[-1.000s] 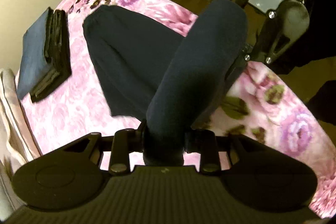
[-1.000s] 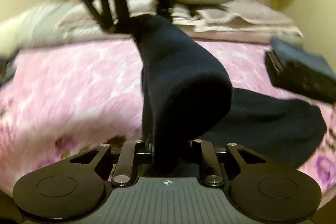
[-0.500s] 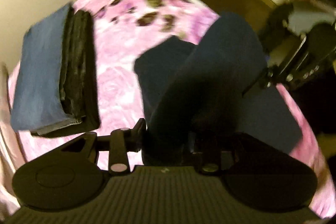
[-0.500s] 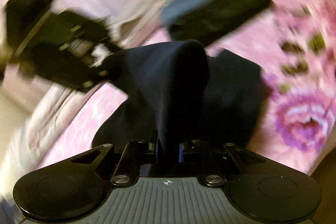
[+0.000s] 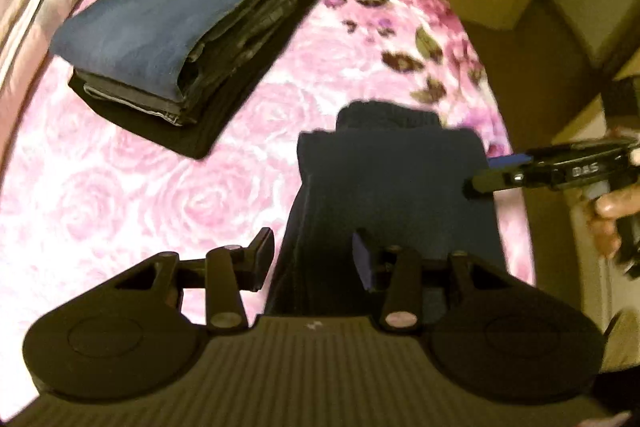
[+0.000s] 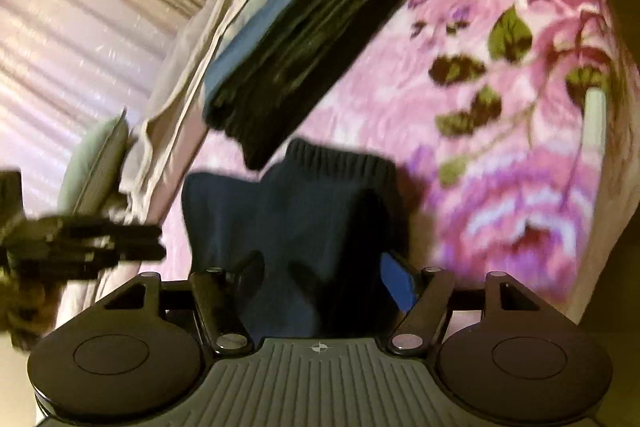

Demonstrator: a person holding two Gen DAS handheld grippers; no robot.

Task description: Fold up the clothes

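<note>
Left wrist view: both grippers, left (image 5: 314, 257) and right (image 6: 320, 281), hang with jaws parted over the folded navy garment (image 5: 394, 179) near the stack of folded clothes (image 5: 188, 27), which likely receives it next.

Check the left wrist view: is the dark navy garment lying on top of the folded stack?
No, the navy garment lies on the pink floral blanket, apart from the folded stack further back.

Garment (image 5: 392, 183) right of stack (image 5: 188, 39) (on bed (image 5: 120, 187)).
</note>
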